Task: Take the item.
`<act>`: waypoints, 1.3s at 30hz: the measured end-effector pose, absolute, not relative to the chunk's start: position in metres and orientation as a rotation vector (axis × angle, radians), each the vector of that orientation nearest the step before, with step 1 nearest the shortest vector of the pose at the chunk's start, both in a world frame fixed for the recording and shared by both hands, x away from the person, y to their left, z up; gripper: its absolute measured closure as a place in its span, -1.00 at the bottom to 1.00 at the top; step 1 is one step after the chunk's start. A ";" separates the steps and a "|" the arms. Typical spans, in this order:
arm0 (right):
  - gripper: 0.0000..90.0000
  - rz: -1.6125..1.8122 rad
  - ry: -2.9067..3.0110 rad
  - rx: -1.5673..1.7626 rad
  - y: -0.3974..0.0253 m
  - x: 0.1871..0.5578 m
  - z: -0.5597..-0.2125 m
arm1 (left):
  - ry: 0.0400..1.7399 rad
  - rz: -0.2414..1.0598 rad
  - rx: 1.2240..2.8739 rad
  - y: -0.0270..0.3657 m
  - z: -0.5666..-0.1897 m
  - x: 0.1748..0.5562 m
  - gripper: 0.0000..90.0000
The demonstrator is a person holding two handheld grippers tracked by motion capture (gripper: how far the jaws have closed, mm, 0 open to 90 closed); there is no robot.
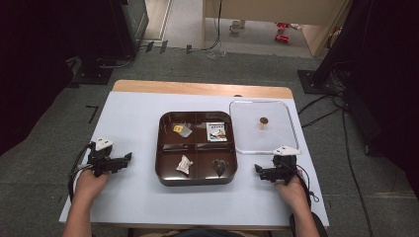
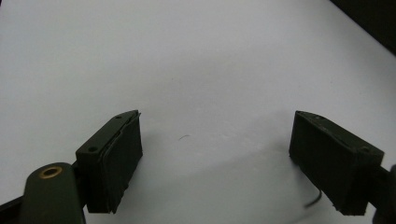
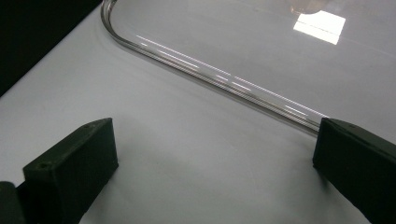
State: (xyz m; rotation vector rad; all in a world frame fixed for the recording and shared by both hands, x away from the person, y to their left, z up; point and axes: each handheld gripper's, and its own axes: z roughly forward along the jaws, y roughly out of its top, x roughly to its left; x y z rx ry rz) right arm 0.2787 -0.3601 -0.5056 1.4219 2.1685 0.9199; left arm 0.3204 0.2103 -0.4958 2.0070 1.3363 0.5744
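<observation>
Right gripper view shows the right tool (image 3: 212, 163), jaws wide, near the clear lid (image 3: 243, 46), upper frame; careless advance could shove it.

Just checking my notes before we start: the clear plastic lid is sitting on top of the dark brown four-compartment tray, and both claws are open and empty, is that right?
Not quite. The clear plastic lid lies on the white table cover to the right of the dark brown four-compartment tray, leaving its compartments uncovered, as the high view shows. The rest holds: the left claw and right claw are both open and empty.
</observation>
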 end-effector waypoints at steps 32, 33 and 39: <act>-1.00 0.918 2.167 1.420 -0.360 0.279 -0.506 | 1.381 0.549 2.047 0.207 -0.490 0.325 -0.61; -1.00 0.918 2.167 1.420 -0.360 0.279 -0.506 | 1.381 0.549 2.047 0.207 -0.490 0.325 -0.61; -1.00 0.919 2.168 1.421 -0.360 0.279 -0.506 | 1.396 0.531 2.075 0.205 -0.487 0.328 -0.55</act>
